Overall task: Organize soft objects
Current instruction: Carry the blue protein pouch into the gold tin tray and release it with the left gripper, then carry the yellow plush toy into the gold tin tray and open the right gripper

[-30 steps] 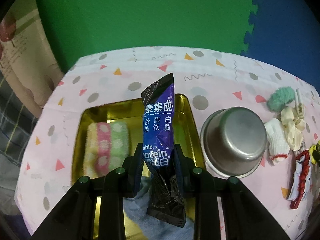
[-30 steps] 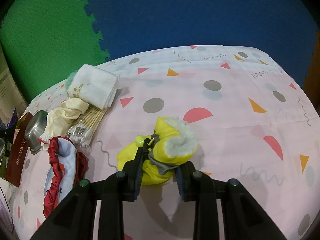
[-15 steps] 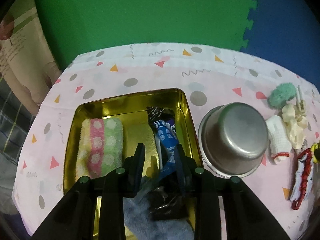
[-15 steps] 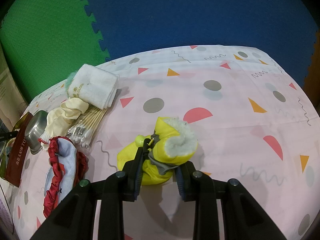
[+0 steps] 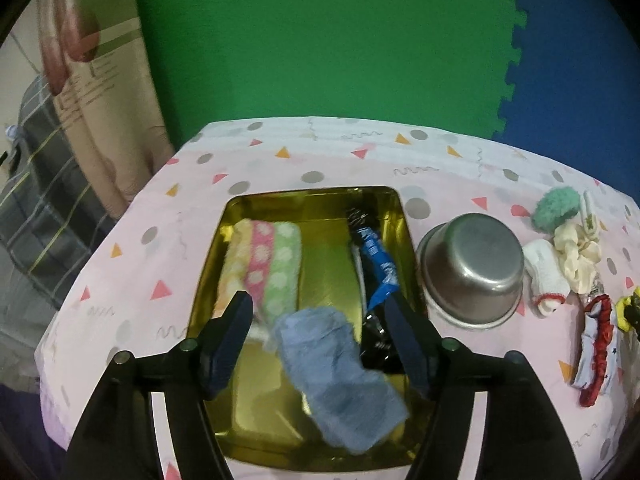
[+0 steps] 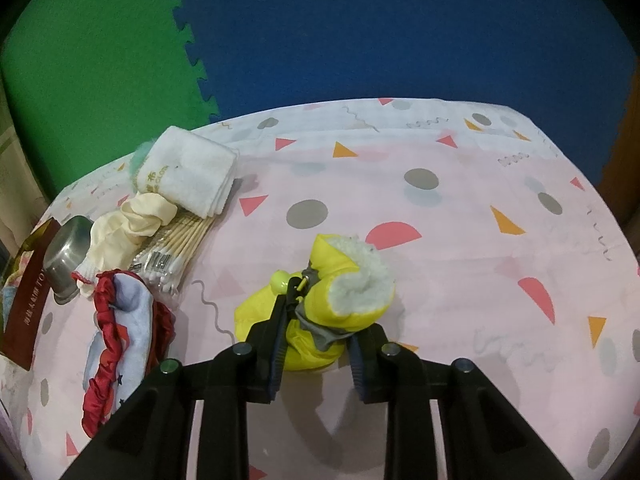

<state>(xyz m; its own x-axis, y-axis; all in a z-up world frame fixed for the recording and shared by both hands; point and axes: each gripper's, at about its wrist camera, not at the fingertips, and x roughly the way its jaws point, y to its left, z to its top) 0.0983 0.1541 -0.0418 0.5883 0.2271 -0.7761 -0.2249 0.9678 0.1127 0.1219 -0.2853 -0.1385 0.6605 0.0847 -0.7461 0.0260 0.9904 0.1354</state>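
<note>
Yellow fleece bootie [image 6: 320, 312] sits between the closing right claw [image 6: 316, 344] (open counter [image 6: 480, 240] beyond); left claw [image 5: 320, 328] opening, empty

My left-hand camera sits just behind my left fingers [image 5: 242, 316] and looks steeply down over them, close above the gold tray [image 5: 404, 216], which fills the near middle of that view; the green foam wall [image 5: 320, 40] stands at the far edge. My right-hand camera rides the same way behind my right fingers [image 6: 276, 332], tilted down at the pink tablecloth [image 6: 460, 240], facing the blue foam wall [image 6: 400, 28]. Both views share the strip between them (small at each edge): the steel bowl [image 5: 472, 268] [image 6: 66, 256], the cream cloth [image 5: 578, 256] [image 6: 128, 224] and the red-frilled cloth [image 5: 596, 356] [image 6: 116, 344], right in my left view, left in my right.
</note>
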